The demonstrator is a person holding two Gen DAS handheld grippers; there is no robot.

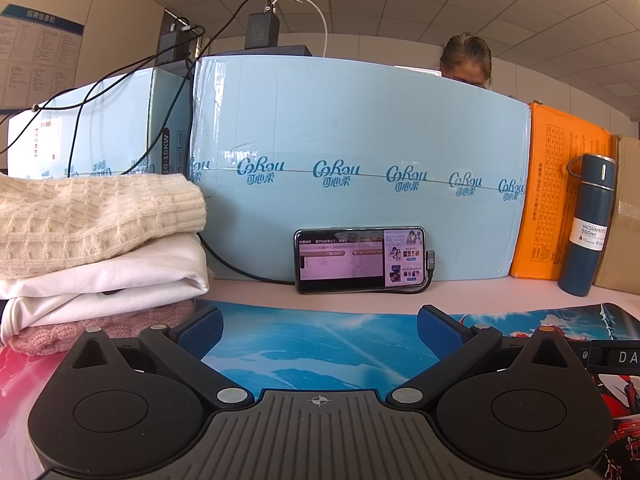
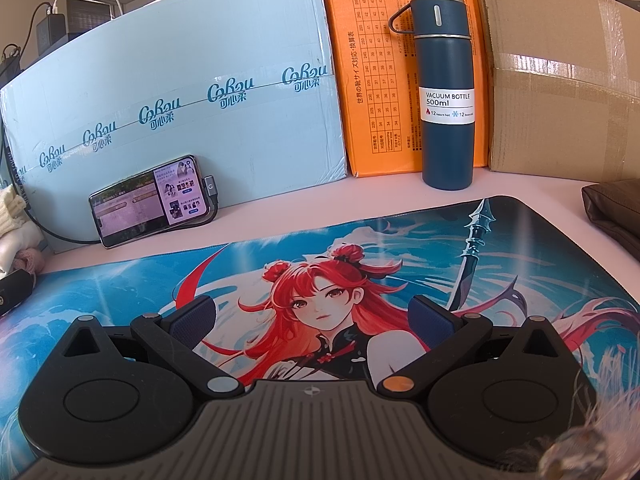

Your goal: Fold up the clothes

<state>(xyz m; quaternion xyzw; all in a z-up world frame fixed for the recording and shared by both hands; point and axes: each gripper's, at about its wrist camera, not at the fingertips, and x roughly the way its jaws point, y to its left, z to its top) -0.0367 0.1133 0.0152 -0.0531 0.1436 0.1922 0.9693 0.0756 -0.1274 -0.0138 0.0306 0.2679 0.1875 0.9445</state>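
A stack of folded clothes sits at the left in the left wrist view: a cream knit sweater (image 1: 92,216) on top, a white garment (image 1: 120,276) under it, a pink knit (image 1: 104,328) at the bottom. My left gripper (image 1: 320,332) is open and empty, just right of the stack, low over the blue printed mat (image 1: 320,344). My right gripper (image 2: 314,320) is open and empty over the mat's red-haired figure (image 2: 320,300). The stack's edge shows at far left in the right wrist view (image 2: 16,232). A dark brown garment (image 2: 612,212) lies at the right edge.
A phone (image 1: 360,260) on a cable leans against a light blue carton (image 1: 360,152). An orange box (image 2: 400,68), a dark blue vacuum bottle (image 2: 444,92) and a brown cardboard box (image 2: 560,80) stand along the back. A person's head (image 1: 466,60) shows behind the carton.
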